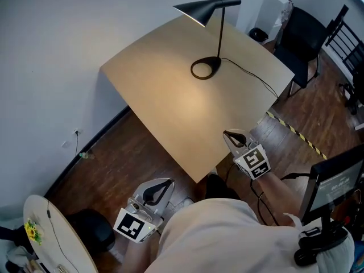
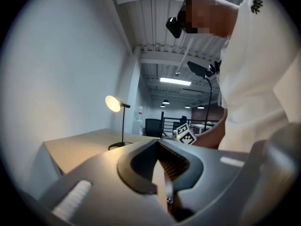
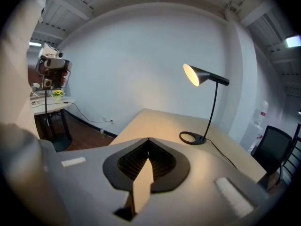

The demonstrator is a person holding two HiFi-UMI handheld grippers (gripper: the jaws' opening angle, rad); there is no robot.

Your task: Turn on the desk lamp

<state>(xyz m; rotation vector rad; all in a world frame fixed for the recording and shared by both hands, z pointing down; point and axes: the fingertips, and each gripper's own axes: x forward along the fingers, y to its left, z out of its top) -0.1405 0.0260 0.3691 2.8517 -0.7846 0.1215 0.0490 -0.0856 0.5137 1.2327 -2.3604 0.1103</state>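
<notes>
Head view – desk lamp (image 1: 207,8) lit – L tongs (image 1: 162,187) & R tongs (image 1: 230,136) closed

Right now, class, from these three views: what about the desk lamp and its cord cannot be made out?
- Switch: too small on the desk lamp in every view.
- Bulb: head view, covered by the shade.
- Cord end: head view, drops past the table edge; plug hidden.

Lit black desk lamp (image 1: 211,33) upright on table (image 1: 165,90)
</notes>
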